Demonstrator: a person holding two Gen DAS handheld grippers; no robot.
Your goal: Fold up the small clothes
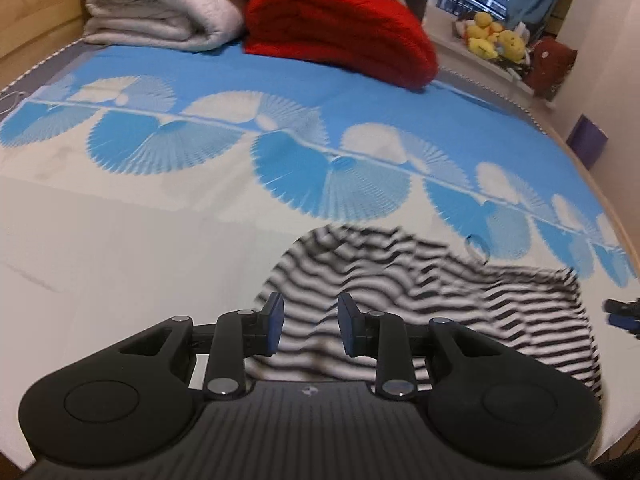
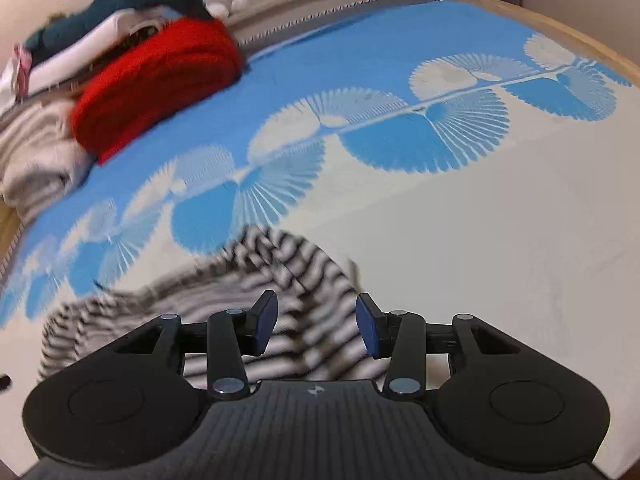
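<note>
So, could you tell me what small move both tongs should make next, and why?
Probably lower both and close on the striped garment's near edge: the left tongs and right tongs are open above the crumpled striped garment, gripping nothing, and it still lies unfolded on the bedsheet.

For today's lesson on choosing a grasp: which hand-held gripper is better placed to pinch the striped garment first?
Probably the left hand-held gripper: its open fingers sit over a raised fold of the striped garment. The right hand-held gripper, also open, sits over the garment too, near its edge, but that view is blurred.

Left gripper (image 1: 310, 326) fingers apart over crumpled striped garment (image 1: 420, 300) on bedsheet (image 1: 120, 260).
</note>
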